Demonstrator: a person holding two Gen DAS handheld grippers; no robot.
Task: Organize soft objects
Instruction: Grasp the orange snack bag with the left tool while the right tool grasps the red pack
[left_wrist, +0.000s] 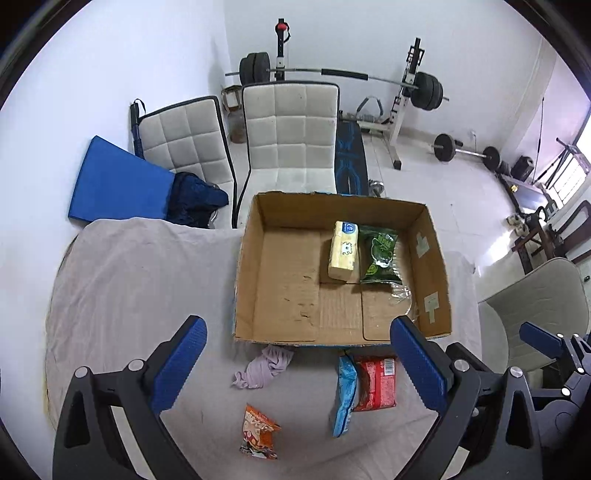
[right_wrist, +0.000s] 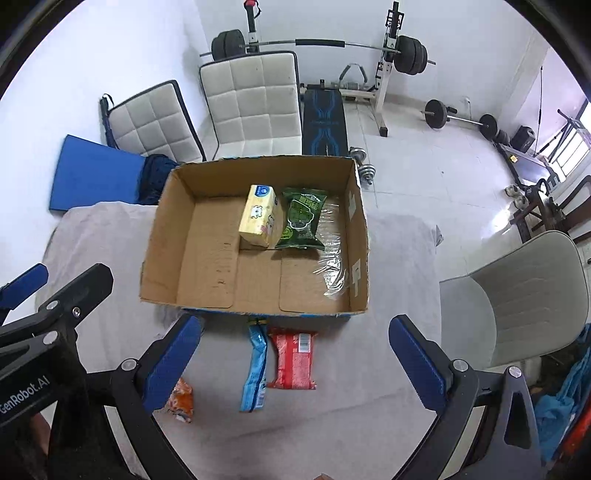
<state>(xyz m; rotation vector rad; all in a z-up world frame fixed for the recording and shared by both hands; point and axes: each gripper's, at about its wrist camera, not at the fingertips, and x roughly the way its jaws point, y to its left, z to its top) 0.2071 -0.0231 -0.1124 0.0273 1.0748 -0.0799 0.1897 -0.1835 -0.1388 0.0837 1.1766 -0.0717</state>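
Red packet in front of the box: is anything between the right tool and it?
Nothing visible. The right tool hangs open above the red packet, which lies bare on the cloth. A blue packet lies close along its left side; the cardboard box wall stands just behind.

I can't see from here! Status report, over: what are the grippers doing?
Both hand-held grippers, left and right, open, holding nothing. Yellow pack, green bag in box. Red packet, blue packet, orange packet, lilac cloth outside. Nothing blocking.

Left gripper (left_wrist: 299, 365) wide apart and empty, right gripper (right_wrist: 295, 363) likewise
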